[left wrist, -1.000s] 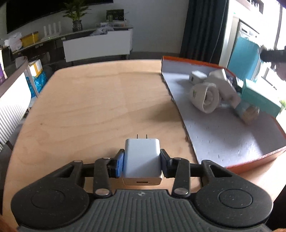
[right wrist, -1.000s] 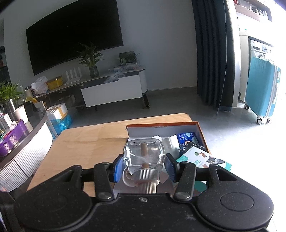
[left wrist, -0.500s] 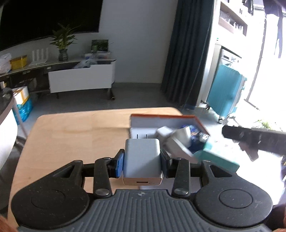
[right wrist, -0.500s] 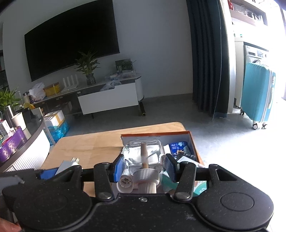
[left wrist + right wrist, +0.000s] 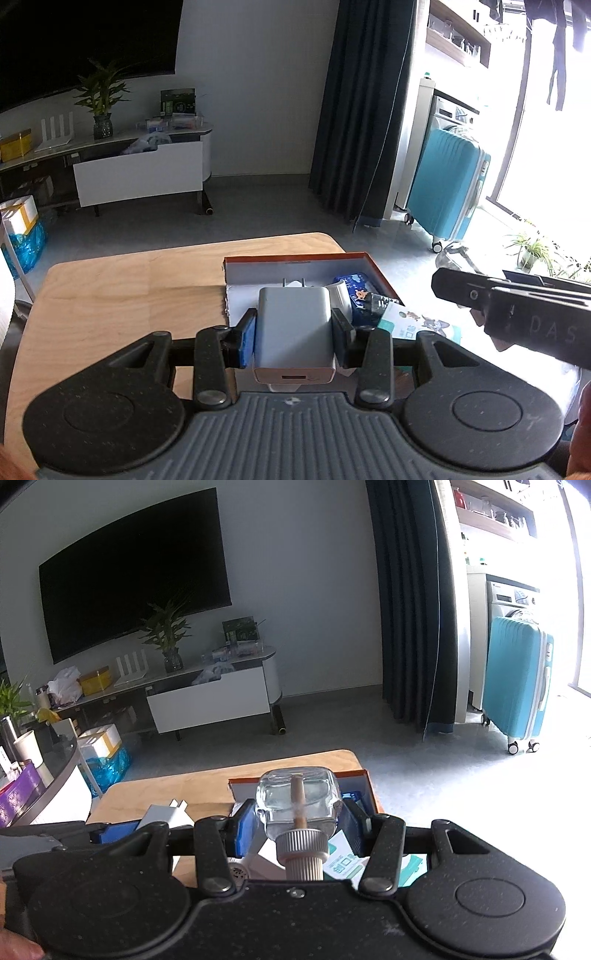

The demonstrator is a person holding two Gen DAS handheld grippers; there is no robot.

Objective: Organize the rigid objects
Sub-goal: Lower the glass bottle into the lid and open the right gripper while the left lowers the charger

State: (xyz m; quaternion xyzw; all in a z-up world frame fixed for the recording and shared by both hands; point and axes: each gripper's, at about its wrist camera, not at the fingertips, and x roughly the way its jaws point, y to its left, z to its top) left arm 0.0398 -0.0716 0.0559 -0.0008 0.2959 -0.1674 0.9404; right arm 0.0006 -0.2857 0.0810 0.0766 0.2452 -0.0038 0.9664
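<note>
Charger [image 5: 293,328] clamped in left fingers [image 5: 248,341], glass bottle [image 5: 298,805] in right fingers [image 5: 244,825], above box [image 5: 295,257] rim

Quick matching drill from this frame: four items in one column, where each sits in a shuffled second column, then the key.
Items
1. white charger
2. glass bottle
3. orange-rimmed box
4. teal suitcase

Places
A. on the wooden table
B. on the floor by the dark curtain
C. between the left gripper's fingers
D. between the right gripper's fingers

Pairs: 1-C, 2-D, 3-A, 4-B
</note>
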